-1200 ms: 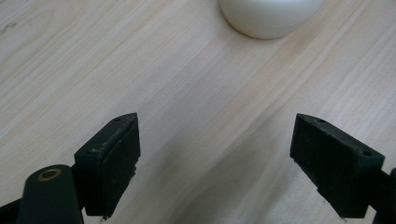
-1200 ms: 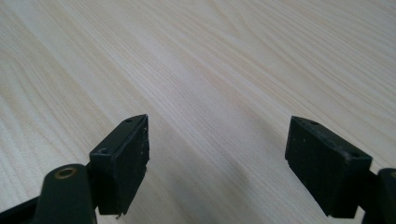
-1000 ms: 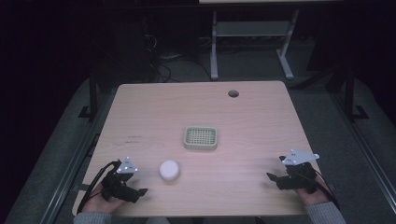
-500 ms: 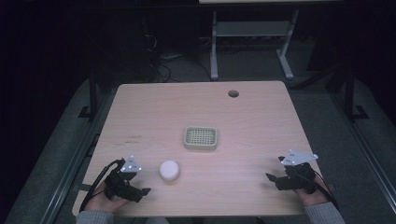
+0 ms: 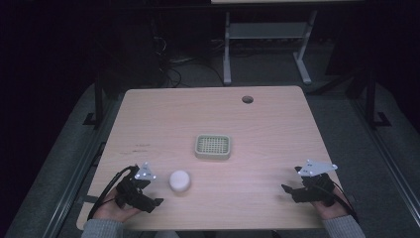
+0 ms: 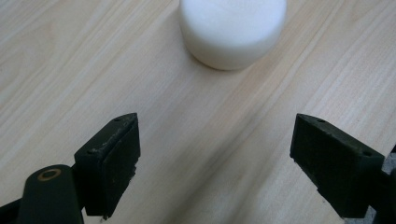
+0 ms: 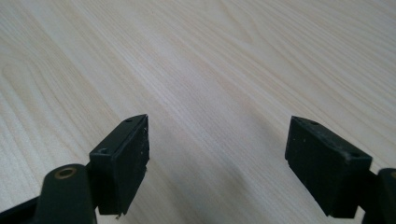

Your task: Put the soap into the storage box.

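A white round puck [image 5: 180, 180] lies on the wooden table [image 5: 267, 124], near the front left. My left gripper [image 5: 154, 197] rests just left of it, open, its jaws wide apart over bare wood. In the left gripper view the puck [image 6: 232, 31] sits ahead of the open gripper [image 6: 217, 158], beyond the jaw tips and not between them. A small pale green tray with a grid insert [image 5: 213, 147] stands near the table's middle. My right gripper [image 5: 288, 192] is at the front right, open, and in the right gripper view the gripper [image 7: 217, 154] has plain wood between its jaws.
A round cable hole [image 5: 247, 99] sits near the table's far edge. Beyond the table stands a white metal frame [image 5: 267, 34] on the dark floor. Cables trail from both grippers off the front edge.
The left gripper has shifted slightly forward and right, closer to the puck. The right gripper has stayed almost still.
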Demonstrator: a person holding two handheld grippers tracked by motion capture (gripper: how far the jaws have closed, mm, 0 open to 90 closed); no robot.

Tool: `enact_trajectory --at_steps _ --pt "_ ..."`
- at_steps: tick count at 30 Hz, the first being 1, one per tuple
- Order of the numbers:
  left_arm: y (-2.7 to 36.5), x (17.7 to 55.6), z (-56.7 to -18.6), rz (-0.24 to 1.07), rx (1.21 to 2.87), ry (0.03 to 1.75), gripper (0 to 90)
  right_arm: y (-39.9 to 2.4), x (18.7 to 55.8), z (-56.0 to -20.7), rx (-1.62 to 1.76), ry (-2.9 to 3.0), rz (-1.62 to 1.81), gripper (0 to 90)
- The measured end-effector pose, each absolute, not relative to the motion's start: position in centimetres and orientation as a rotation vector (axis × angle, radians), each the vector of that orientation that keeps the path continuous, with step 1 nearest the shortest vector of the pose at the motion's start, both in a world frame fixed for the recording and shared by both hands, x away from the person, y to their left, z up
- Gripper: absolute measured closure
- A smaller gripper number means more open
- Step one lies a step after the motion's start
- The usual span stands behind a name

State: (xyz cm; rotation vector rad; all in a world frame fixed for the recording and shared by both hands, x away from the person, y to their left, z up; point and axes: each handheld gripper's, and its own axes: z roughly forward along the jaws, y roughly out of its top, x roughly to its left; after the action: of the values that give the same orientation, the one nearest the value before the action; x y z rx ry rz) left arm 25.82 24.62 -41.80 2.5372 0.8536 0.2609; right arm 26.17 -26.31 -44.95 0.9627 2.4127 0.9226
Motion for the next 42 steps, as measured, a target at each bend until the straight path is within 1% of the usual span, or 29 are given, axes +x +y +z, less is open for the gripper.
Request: enact_trajectory --at_steps 2,16,42 --pt "24.2 26.1 -41.6 0.256 2.557 0.840 15.8 -26.5 26.3 -44.9 0.925 2.415 0.904 21.2" --pt "22.5 27.1 -41.3 0.232 2.621 0.799 15.9 -26.3 26.2 -44.9 0.939 2.413 0.924 21.2" --pt "19.7 28.6 -40.6 0.205 2.657 0.754 15.8 -26.3 26.3 -44.9 0.946 2.419 0.934 21.2"
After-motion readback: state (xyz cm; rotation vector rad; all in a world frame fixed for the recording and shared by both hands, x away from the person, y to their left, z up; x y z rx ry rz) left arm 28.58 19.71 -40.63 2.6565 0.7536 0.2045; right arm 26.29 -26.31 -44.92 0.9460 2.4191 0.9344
